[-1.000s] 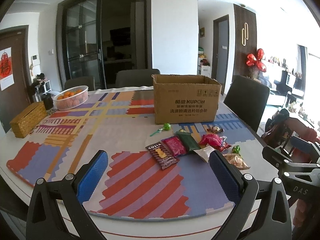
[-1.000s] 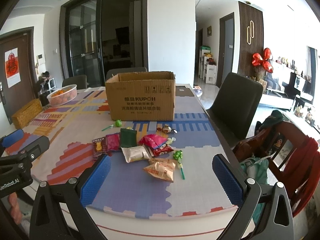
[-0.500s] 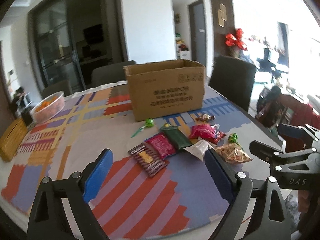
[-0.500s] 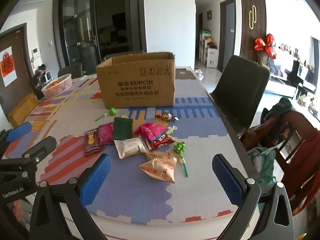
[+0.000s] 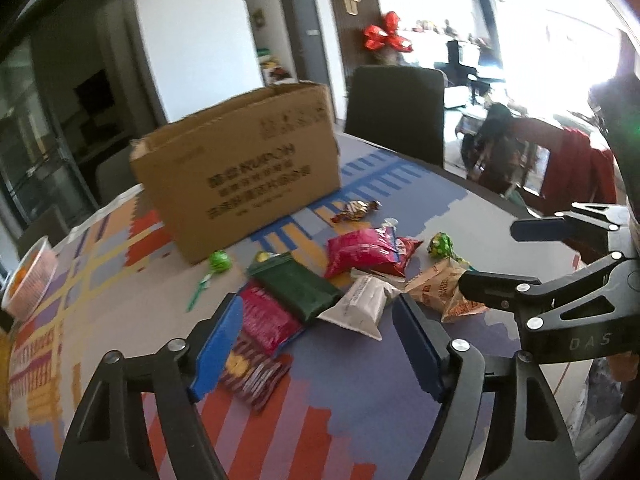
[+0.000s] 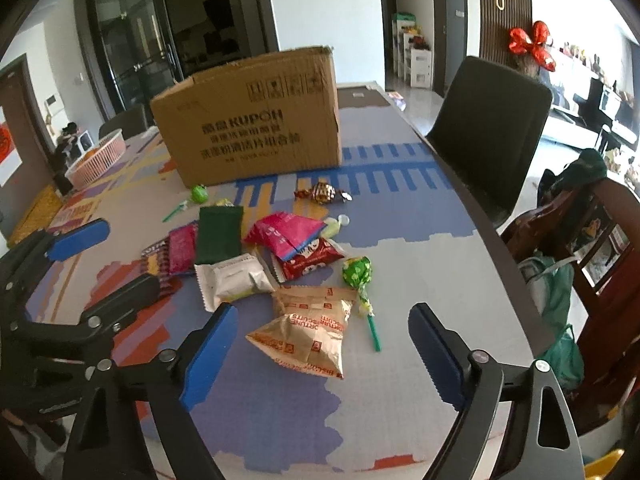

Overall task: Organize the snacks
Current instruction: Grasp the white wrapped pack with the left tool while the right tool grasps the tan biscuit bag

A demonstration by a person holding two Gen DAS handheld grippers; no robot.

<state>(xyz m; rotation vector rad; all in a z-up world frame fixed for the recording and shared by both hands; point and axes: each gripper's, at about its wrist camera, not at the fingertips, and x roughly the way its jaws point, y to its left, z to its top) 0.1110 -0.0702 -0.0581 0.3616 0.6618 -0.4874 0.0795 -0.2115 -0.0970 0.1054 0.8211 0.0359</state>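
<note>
The snacks lie in a loose cluster on the patterned mat of the tabletop, in front of an open cardboard box that stands upright with printed text on its near wall. In the right wrist view, a gold biscuit packet lies nearest, with a green-wrapped lollipop just beside it, its stick pointing toward the camera. Behind these are a white packet, a red packet partly under a pink packet, a dark green packet, a magenta packet and a striped brown packet at the cluster's left end. A foil-wrapped candy and a second green lollipop lie closer to the box.

The right gripper hovers over the gold biscuit packet; its blue-padded fingers stand wide and are closing, touching nothing. The left gripper hangs over the magenta and striped packets, its fingers also apart and closing, with the packets seen between them but no pad pressing on any.

A pink basket of oranges sits far back on the tabletop, well apart from the snacks. A dark chair stands at the tabletop's right edge.
</note>
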